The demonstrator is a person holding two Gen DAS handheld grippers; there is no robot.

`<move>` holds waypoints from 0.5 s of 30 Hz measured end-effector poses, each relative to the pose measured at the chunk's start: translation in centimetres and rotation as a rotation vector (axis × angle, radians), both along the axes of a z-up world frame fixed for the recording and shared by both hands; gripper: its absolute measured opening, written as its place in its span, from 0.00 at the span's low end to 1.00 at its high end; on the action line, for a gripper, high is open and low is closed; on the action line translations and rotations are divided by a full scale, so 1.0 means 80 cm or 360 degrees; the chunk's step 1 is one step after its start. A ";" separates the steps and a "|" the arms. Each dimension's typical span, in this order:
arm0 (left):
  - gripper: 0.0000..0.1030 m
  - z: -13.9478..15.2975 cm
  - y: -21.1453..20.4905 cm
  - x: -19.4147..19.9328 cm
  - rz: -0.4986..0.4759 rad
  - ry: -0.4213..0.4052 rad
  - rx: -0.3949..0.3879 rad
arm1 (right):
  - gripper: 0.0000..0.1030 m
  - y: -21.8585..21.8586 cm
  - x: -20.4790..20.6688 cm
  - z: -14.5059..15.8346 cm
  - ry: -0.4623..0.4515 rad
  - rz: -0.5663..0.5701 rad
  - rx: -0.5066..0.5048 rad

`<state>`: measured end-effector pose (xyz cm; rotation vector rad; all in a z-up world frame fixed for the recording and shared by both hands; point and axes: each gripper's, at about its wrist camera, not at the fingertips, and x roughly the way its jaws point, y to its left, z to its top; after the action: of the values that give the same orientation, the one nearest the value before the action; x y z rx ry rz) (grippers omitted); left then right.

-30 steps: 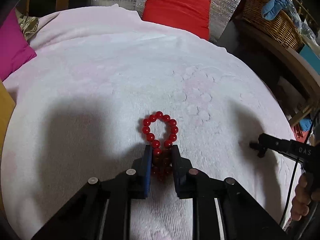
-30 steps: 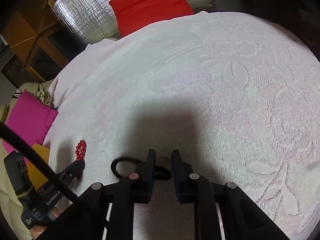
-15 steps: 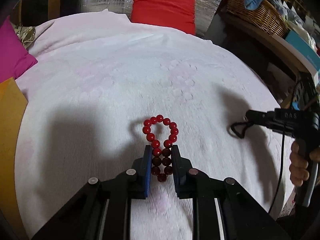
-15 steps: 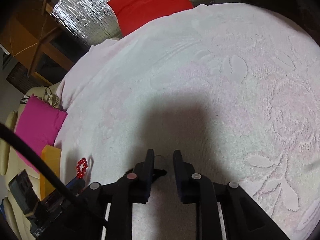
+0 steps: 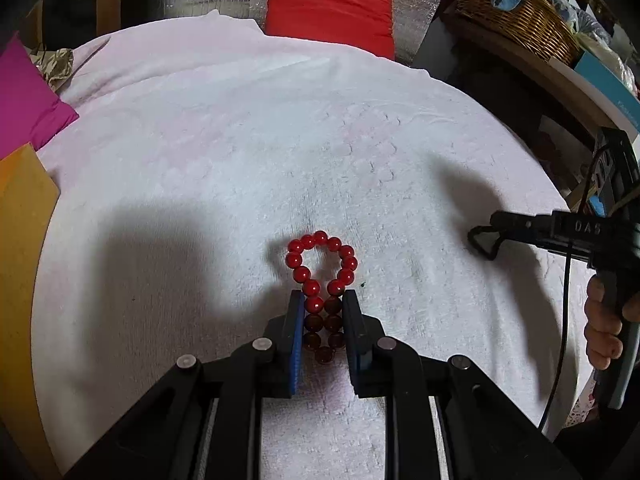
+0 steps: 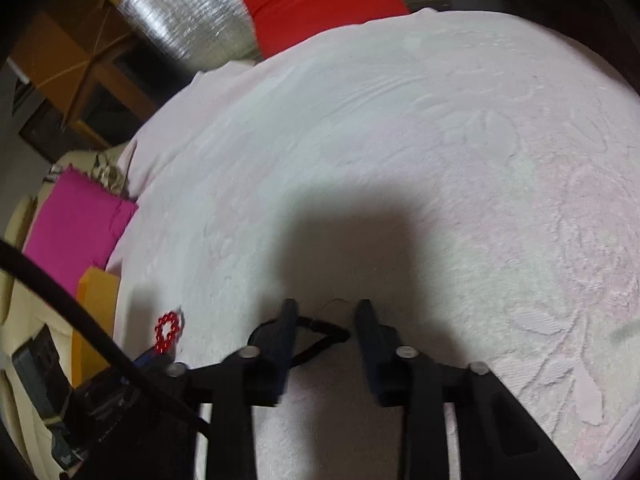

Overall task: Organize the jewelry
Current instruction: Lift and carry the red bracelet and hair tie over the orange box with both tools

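Note:
A red bead bracelet (image 5: pixel 320 272) is pinched between the fingers of my left gripper (image 5: pixel 322 304), its loop sticking out forward over the pale pink towel (image 5: pixel 240 160). It also shows small at the left of the right wrist view (image 6: pixel 168 330). A black cord loop (image 6: pixel 320 340) lies on the towel between the spread fingers of my right gripper (image 6: pixel 326 312), which is open. In the left wrist view the same black loop (image 5: pixel 486 242) sits at the tip of the right gripper (image 5: pixel 496 226).
A red cushion (image 5: pixel 330 8) leans on silver foil at the back. A magenta cushion (image 5: pixel 28 96) and an orange board (image 5: pixel 20 240) lie at the left. A wicker basket (image 5: pixel 516 12) stands on a shelf at the right, past the towel's edge.
My right gripper has opened and let go of the black cord loop, which now lies on the towel. My left gripper still holds the red bracelet and has shifted slightly.

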<state>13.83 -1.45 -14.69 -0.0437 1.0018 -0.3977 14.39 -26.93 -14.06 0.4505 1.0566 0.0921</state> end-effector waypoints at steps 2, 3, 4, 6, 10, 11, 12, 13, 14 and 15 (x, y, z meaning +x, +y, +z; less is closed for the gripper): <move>0.19 0.002 0.000 -0.001 0.0006 -0.0006 -0.0001 | 0.20 0.011 0.000 0.003 -0.0019 0.0039 -0.0101; 0.19 0.003 0.000 -0.002 0.0011 -0.0013 0.0002 | 0.20 0.014 -0.002 0.004 -0.0035 0.0047 -0.0127; 0.19 0.004 0.000 -0.002 0.0019 -0.0022 0.0008 | 0.20 0.015 -0.002 0.007 -0.0054 0.0044 -0.0143; 0.19 0.007 0.003 -0.004 0.0039 -0.0038 0.0018 | 0.20 0.017 -0.005 0.013 -0.0090 0.0038 -0.0162; 0.19 0.017 0.005 -0.010 0.0072 -0.0095 0.0053 | 0.20 0.018 -0.012 0.025 -0.0153 0.0015 -0.0170; 0.19 0.020 0.006 -0.013 0.0080 -0.0114 0.0065 | 0.19 0.020 -0.014 0.028 -0.0167 0.0008 -0.0165; 0.19 0.025 0.006 -0.018 0.0093 -0.0141 0.0079 | 0.19 0.020 -0.016 0.031 -0.0183 -0.0002 -0.0163; 0.19 0.028 0.007 -0.020 0.0102 -0.0158 0.0085 | 0.20 0.019 -0.016 0.034 -0.0194 -0.0008 -0.0161; 0.19 0.033 0.007 -0.024 0.0113 -0.0179 0.0095 | 0.20 0.020 -0.017 0.036 -0.0206 -0.0014 -0.0155; 0.19 0.038 0.008 -0.028 0.0124 -0.0203 0.0105 | 0.20 0.020 -0.017 0.038 -0.0216 -0.0021 -0.0150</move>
<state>11.57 -0.80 -11.66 0.0018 0.8839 -0.2923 13.00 -25.31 -11.01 0.3608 0.9206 0.0602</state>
